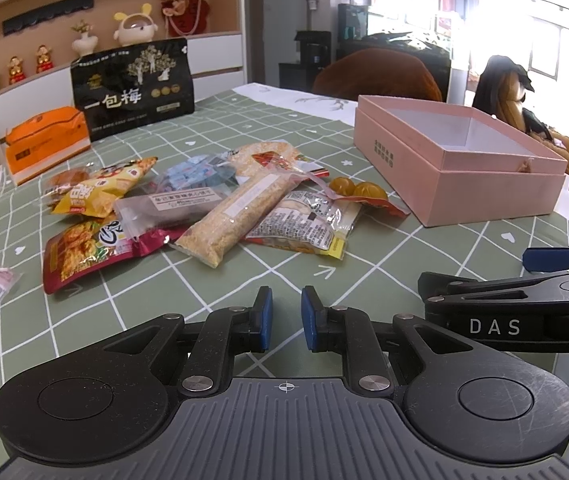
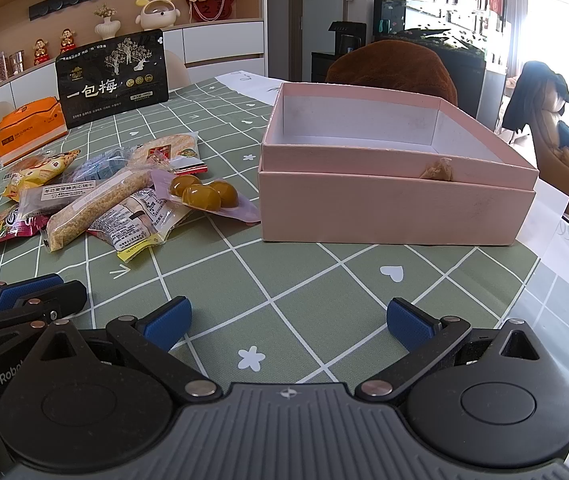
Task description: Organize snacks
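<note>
Far left on the green checked tabletop (image 1: 212, 304) there's an orange box (image 1: 44, 140) with a big black plum bag (image 1: 134, 88) propped up just behind and to its right. Neither looks like part of the loose stuff.

Then comes the snack pile (image 1: 204, 204): a red chip packet (image 1: 84, 252) at the front left, a yellow one (image 1: 100, 188) behind it, a dark biscuit sleeve (image 1: 168, 210) lying over a long clear bag of yellow grains (image 1: 228, 220), a printed white pouch (image 1: 304, 224), and a vacuum pack of yellow-brown round things (image 2: 204, 196) at the right edge. That last pack sits just beside the open pink box (image 2: 396, 204), not quite touching as far as I can tell. The box looks empty from both views.

Both tools hover low over bare cloth, nearer the camera than the pile. The left gripper (image 1: 286, 320) has its fingers nearly together with only a narrow gap and nothing between them. The right gripper (image 2: 288, 320) is spread wide, also holding nothing.

Where I'd expect trouble: everything overlaps, so tugging the grain bag would probably drag the biscuit sleeve along or flip its neighbours. The glossy flat packs could also slip out of a pinch on a thin edge. And the left one needs to spread before it can take anything thicker than a wrapper seam.
</note>
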The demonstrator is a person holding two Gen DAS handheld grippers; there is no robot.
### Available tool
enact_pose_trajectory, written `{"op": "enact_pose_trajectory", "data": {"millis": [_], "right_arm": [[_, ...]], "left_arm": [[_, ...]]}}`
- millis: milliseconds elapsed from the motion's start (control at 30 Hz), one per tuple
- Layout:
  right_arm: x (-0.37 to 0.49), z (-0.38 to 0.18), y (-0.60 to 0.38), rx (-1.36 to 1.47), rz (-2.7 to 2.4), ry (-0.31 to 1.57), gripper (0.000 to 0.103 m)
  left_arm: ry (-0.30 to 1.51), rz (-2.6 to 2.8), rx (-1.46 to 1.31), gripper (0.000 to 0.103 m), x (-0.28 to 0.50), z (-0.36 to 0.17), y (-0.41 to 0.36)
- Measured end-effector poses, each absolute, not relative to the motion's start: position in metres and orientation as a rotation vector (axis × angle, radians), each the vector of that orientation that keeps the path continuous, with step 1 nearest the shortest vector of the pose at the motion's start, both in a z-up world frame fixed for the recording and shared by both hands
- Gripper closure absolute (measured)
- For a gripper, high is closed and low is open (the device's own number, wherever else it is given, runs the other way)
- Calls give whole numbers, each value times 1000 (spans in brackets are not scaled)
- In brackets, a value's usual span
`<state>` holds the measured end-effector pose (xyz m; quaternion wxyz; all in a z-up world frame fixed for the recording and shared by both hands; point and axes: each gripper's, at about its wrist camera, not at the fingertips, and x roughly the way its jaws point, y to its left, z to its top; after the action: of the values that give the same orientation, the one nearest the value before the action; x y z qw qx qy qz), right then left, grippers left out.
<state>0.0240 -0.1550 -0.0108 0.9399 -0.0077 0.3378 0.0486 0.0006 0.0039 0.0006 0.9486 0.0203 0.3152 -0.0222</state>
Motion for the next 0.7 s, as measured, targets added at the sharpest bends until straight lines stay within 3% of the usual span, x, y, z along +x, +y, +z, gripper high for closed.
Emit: {"op": "enact_pose_trajectory", "data": {"millis": [700], "right_arm": [[24, -11, -155, -16, 99, 690, 0]], "left_arm": [[642, -49, 28, 83, 0, 0, 7]]}}
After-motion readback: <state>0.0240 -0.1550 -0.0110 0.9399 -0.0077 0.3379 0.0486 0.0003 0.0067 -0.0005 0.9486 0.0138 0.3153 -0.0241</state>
